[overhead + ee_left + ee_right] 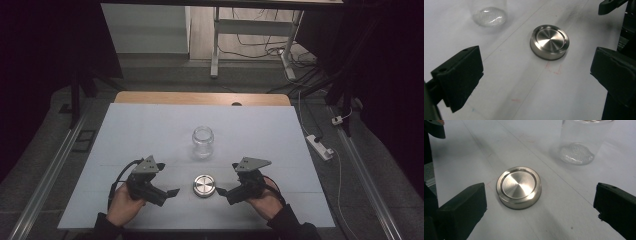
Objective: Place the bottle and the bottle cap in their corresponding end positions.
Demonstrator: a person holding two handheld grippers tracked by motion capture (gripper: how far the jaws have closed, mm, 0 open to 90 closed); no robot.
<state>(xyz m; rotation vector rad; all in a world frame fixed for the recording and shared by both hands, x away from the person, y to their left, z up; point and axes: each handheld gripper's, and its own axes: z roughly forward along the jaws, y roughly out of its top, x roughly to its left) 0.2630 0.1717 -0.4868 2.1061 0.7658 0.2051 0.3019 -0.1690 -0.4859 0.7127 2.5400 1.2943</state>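
So the metal lid (pixel 203 185) is sitting flat on the white table (pixel 150 125), right between the 2 grippers, with the empty glass jar (pixel 203 142) standing upright a bit further back, apart from it and pretty much in line with it.

The left gripper (pixel 172 192) and the right gripper (pixel 220 190) both point inward at the lid from opposite sides. Both have their jaws spread wide with nothing in them. Neither touches the lid. From above, the right one looks a touch nearer, its tip just beside the rim, so my guess is that hand takes it. Being round, the lid has no long axis to line up with, so what matters is coming in low enough to straddle the rim.

The high view gives the layout: lid in front, jar behind, a hand either side. The right gripper view shows the lid (pixel 519 187) centred between its jaws, recessed top facing up, plus the jar's textured base (pixel 577 153). The left gripper view has the lid (pixel 549 41) ahead and off to the right.
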